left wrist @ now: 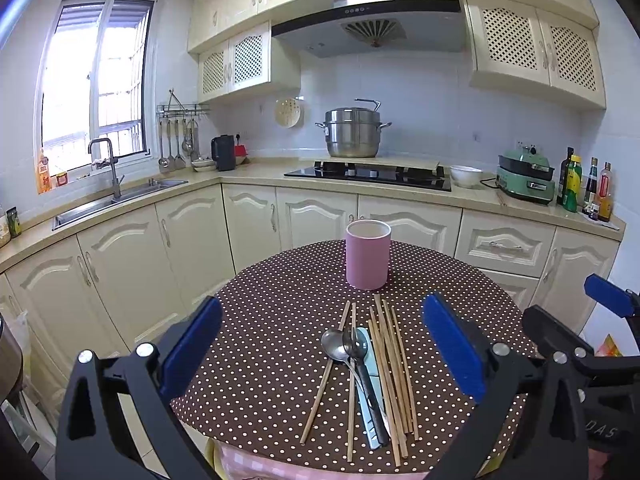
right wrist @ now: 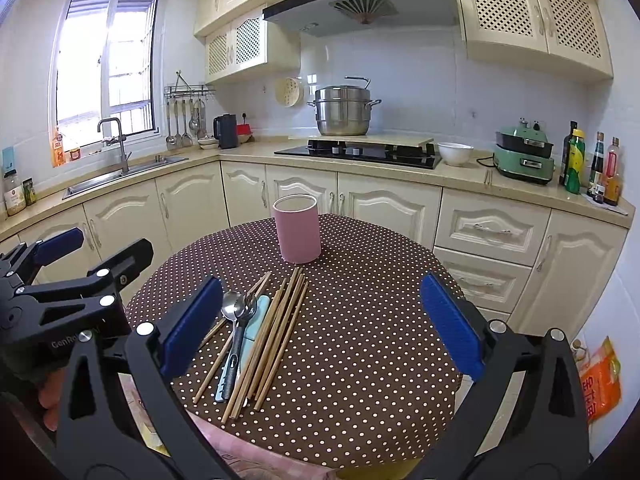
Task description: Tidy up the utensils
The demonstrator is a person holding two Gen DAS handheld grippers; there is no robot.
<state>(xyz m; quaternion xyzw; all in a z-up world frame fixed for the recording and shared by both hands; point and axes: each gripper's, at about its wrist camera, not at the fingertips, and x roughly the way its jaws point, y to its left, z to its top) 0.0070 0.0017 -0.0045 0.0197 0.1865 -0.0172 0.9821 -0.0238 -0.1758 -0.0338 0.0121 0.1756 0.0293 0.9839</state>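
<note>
In the left wrist view, the left gripper (left wrist: 320, 356) is spread wide and grasps nothing; its two blue pads (left wrist: 192, 350) stand on both sides of the utensils, above the table (left wrist: 272, 320). The table is round and has a brown cloth with white dots. The pink cup (left wrist: 368, 254) stands upright at the far side of the table. Near to the camera, in the middle, lies the pile of utensils: two metal spoons (left wrist: 345, 347) with the bowls toward the cup, a light-blue handle (left wrist: 371, 396) under them, and wooden chopsticks (left wrist: 394, 372) just to the right, with two more sticks to the left of the spoons. The utensils are apart from the cup. At the right edge the right gripper (left wrist: 576, 316) shows, also above the table edge, its fingers parted.

In the right wrist view, the right gripper (right wrist: 320, 328) is released too, with its pads (right wrist: 450, 324) far from each other and nothing between them. The same pile is here at the near left part of the table (right wrist: 380, 340): the spoons (right wrist: 237, 307), the light-blue handle (right wrist: 256, 328) and the chopsticks (right wrist: 276, 328) lie together, touching each other. The pink cup (right wrist: 298, 228) stands far from the camera, beyond the pile, upright and not touching it. At the left edge the left gripper (right wrist: 96, 246) is visible, open, beside the table. Behind the table a kitchen counter (right wrist: 460, 178) runs with a steel pot (right wrist: 344, 112) on the stove.
</note>
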